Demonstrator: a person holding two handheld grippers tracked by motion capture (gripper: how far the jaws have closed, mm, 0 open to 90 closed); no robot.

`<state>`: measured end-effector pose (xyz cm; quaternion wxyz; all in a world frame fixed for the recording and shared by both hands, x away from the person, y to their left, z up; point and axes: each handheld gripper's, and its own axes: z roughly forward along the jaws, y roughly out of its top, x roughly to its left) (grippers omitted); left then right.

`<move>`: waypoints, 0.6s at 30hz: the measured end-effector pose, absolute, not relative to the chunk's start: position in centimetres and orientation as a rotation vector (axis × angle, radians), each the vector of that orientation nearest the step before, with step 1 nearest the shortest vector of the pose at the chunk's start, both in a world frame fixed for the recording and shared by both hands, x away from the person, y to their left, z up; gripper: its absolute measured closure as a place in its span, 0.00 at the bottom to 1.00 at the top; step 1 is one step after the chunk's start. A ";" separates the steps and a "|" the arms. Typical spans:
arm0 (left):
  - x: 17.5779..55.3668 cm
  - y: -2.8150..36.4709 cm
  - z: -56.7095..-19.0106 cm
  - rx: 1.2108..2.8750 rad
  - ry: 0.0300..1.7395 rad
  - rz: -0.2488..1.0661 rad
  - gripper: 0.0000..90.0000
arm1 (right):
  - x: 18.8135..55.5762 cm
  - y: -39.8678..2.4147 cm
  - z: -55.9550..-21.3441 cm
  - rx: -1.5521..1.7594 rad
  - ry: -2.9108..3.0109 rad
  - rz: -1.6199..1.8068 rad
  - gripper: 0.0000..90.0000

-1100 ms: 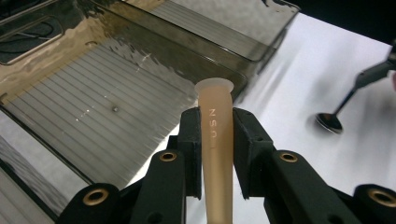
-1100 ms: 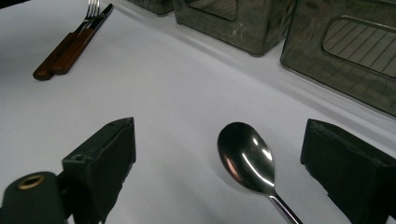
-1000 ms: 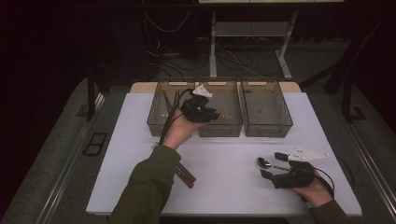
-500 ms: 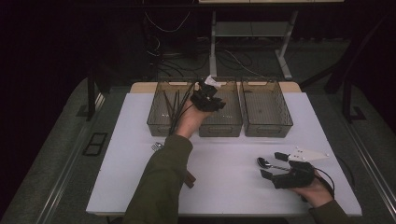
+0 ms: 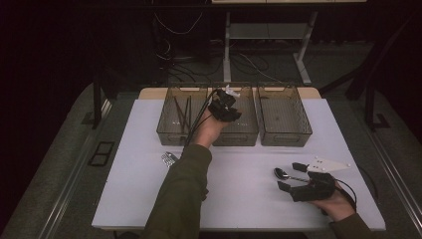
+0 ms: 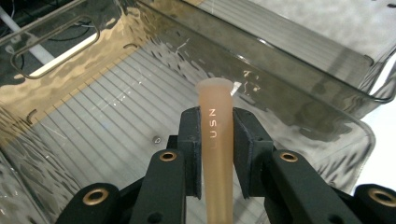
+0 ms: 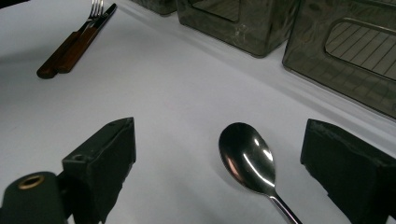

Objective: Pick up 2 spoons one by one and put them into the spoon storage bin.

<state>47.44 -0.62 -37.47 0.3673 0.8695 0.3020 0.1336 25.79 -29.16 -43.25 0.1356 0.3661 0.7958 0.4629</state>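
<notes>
In the high view the left gripper (image 5: 225, 105) sits at upper centre of the frame, over the middle bin (image 5: 239, 134) of 3 smoky clear bins. In the left gripper view its 2 black jaws are clamped on a pale tan handle (image 6: 215, 140) (raised letters run along it), which rises between the pads at lower centre, with the bin's ribbed floor behind it. What utensil the handle belongs to cannot be told.

The right gripper (image 5: 294, 178) lies at the lower right of the high view, on the white table (image 5: 134, 199), jaws set wide apart. A steel spoon (image 7: 250, 158) lies on the table between them, touching neither pad.

A fork (image 7: 93, 10) and a brown-handled utensil (image 7: 70, 49) lie together at the upper left of the right gripper view.
</notes>
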 end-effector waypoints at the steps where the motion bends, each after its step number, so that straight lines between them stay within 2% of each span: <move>1: 47.5 -0.7 -37.6 2.229 0.781 0.343 0.82 | 25.8 -29.2 -43.3 1.060 2.305 1.342 0.12; 6: 47.7 -0.7 -38.0 2.247 0.788 0.339 0.80 | 25.8 -29.2 -43.3 1.058 2.306 1.346 0.12; 14: 47.5 -0.1 -37.1 2.195 0.763 0.342 0.65 | 25.8 -29.3 -43.3 1.059 2.303 1.347 0.12; 18: 46.9 0.8 -36.4 2.153 0.743 0.290 0.56 | 25.8 -29.3 -43.3 1.061 2.298 1.349 0.12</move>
